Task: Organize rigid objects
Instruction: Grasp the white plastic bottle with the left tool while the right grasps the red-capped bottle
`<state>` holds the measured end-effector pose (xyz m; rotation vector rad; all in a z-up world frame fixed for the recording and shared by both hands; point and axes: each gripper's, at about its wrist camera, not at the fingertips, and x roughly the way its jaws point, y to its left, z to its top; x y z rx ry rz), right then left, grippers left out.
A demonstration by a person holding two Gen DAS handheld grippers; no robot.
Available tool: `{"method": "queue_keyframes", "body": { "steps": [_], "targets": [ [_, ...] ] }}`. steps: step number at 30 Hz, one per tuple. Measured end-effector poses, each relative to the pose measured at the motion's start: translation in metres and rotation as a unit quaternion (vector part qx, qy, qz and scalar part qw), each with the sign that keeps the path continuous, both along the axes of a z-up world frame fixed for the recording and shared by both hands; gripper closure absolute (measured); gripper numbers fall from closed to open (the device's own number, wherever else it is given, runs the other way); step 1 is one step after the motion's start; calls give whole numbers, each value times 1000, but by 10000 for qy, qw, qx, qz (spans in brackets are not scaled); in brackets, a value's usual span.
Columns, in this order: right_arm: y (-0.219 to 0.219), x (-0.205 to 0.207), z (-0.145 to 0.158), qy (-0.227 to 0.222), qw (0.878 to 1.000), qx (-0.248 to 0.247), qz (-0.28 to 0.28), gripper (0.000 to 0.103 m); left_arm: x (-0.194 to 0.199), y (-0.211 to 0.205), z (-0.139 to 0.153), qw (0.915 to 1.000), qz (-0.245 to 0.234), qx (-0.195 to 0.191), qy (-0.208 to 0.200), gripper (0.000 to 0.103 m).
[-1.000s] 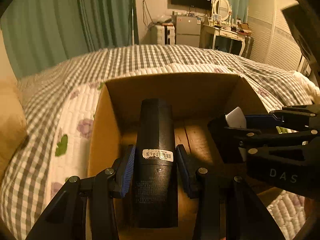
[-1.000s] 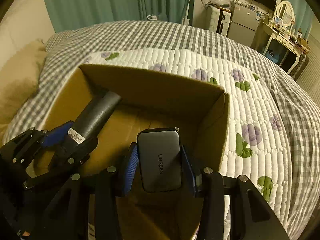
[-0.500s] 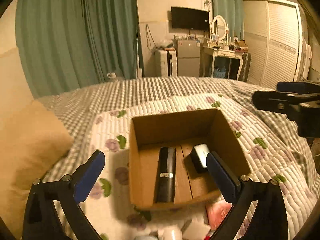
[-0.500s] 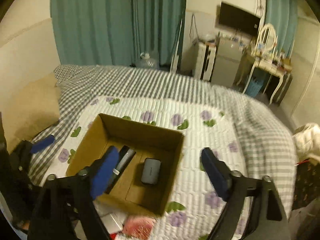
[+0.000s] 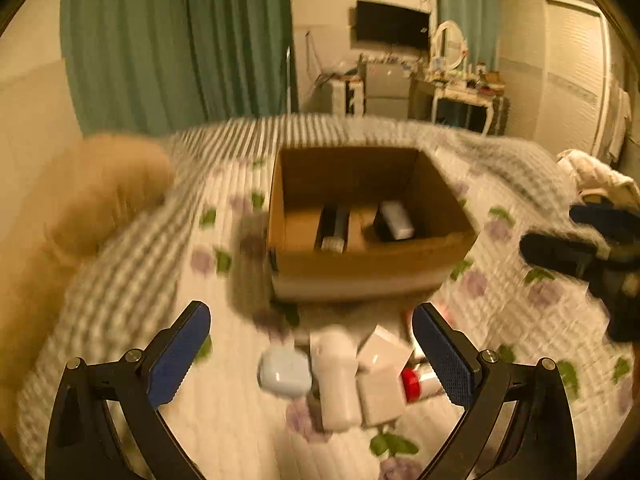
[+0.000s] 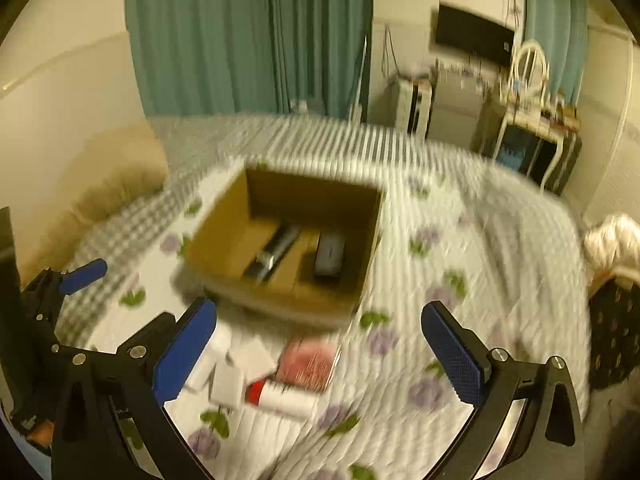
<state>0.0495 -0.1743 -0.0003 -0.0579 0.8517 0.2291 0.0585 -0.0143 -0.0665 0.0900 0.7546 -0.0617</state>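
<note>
An open cardboard box [image 5: 372, 268] [image 6: 280, 296] sits on the quilted bed. Inside lie a black tube [image 5: 334, 226] [image 6: 276, 250] and a grey power bank [image 5: 394, 214] [image 6: 329, 254]. In front of the box lie loose items: a pale blue case [image 5: 285, 372], a white bottle [image 5: 336, 376], a white box [image 5: 382, 376] [image 6: 228, 390], a red-capped tube [image 5: 418, 380] [image 6: 282, 398] and a pink packet [image 6: 310, 364]. My left gripper [image 5: 312, 354] is open and empty above these items. My right gripper [image 6: 318, 354] is open and empty above the pink packet. Both views are blurred by motion.
A tan pillow [image 5: 104, 184] [image 6: 116, 176] lies left of the box. Green curtains, a TV and a dressing table stand beyond the bed. The right gripper shows at the right of the left wrist view [image 5: 592, 248]; the left gripper shows at the left of the right wrist view [image 6: 60, 288].
Both grippers let go of the tube and power bank in the box, opened wide and pulled back. They now tilt down over the loose items in front of the box.
</note>
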Motion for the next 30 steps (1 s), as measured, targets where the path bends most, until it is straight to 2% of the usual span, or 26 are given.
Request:
{"method": "queue_keyframes", "body": {
  "steps": [2,5,7,9,11,16,22,24,25,28,30],
  "targets": [
    [7,3,-42,456,9990,10,-20,0,1,3,-20,9998,73,65,161,0],
    [11,9,-89,993,9950,41,-104,0,2,4,-48,9980,173,474,386,4],
    [11,12,-108,1225,9923,49,-152,0,2,4,-59,9967,174,646,455,4],
    [9,13,-120,1312,9911,-16,-240,0,1,8,-64,9972,158,513,514,4],
    [5,13,-129,1479,9885,130,-275,0,2,14,-63,9976,181,374,552,4],
    [7,17,-145,1629,9863,97,-237,0,1,16,-64,9975,246,344,570,8],
    [29,25,-174,1936,9805,-321,-52,1,3,16,-63,9974,217,275,633,13],
    [26,26,-172,1904,9816,-150,-59,10,3,14,-63,9974,166,267,654,16],
    [26,25,-170,1879,9822,-9,-20,22,3,12,-64,9972,130,277,677,18],
    [15,21,-158,1677,9857,125,-109,22,2,4,-67,9963,-28,254,818,31],
    [1,16,-142,1382,9897,273,-263,22,1,-4,-71,9950,-192,308,926,38]
  ]
}}
